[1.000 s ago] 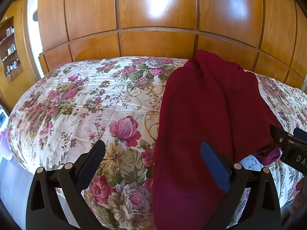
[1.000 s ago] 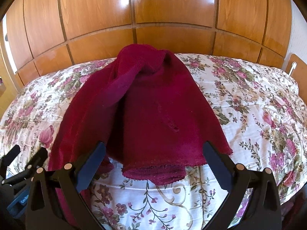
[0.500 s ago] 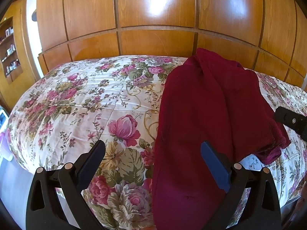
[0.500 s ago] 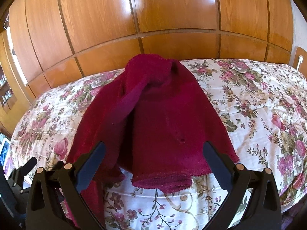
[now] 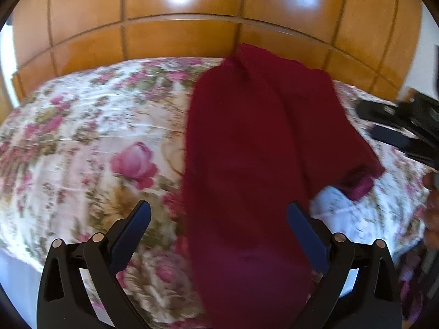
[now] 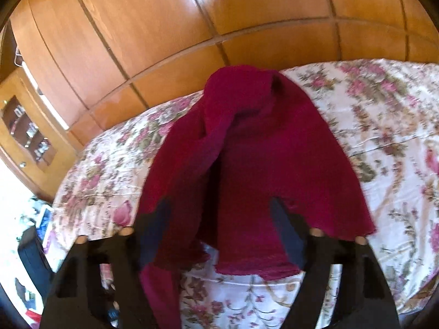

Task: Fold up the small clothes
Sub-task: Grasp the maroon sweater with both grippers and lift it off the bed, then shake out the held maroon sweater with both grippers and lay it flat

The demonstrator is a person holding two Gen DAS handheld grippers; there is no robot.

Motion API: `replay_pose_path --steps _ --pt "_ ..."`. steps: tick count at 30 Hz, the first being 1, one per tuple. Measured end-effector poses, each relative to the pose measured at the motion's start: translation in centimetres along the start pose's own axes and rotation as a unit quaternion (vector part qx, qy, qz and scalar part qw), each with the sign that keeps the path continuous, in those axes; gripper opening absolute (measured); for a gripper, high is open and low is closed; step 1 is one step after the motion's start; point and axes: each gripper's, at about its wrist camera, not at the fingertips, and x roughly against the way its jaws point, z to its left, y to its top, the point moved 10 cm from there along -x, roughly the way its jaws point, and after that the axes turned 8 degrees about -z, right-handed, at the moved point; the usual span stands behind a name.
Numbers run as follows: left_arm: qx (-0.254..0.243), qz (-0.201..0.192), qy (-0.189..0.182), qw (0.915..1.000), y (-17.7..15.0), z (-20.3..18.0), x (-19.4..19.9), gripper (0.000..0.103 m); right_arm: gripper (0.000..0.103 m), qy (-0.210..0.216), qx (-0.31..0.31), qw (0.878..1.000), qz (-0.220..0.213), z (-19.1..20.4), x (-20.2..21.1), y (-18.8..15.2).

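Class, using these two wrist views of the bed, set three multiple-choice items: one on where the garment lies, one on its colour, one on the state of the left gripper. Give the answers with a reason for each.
1. Where does the garment lie?
A. On the floral bedspread
B. On a shelf
C. On the floor

2. What colour is the garment?
A. Blue
B. Dark red
C. White

3. How is the left gripper?
A. Shut on the garment
B. Shut on nothing
C. Open, above the garment

Answers:
1 A: the cloth is spread over the flowered cover, in front of the wooden panels.
2 B: it shows deep red in both views.
3 C: its two fingers stand wide apart, with cloth between them but no pad pressing on it.
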Motion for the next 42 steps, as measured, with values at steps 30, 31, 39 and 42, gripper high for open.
replay_pose_path --steps 30,31,39,42 --pt "0.071 -0.054 0.137 0.9865 12.3 17.2 -1.3 0.004 0.006 -0.291 0.019 0.952 -0.092 -25.3 1.4 19.6" --pt "0.082 -0.054 0.154 0.9832 13.6 18.9 -2.0 0.004 0.006 -0.306 0.011 0.948 -0.084 -26.9 0.9 19.9" --pt "0.097 -0.038 0.252 0.9622 20.2 25.0 -6.4 0.032 0.053 -0.356 -0.011 0.933 -0.051 -32.3 -2.2 20.6" --pt "0.091 -0.076 0.251 0.9607 20.9 22.7 -5.5 0.068 0.063 -0.354 0.006 0.933 -0.057 -31.3 -1.2 20.3"
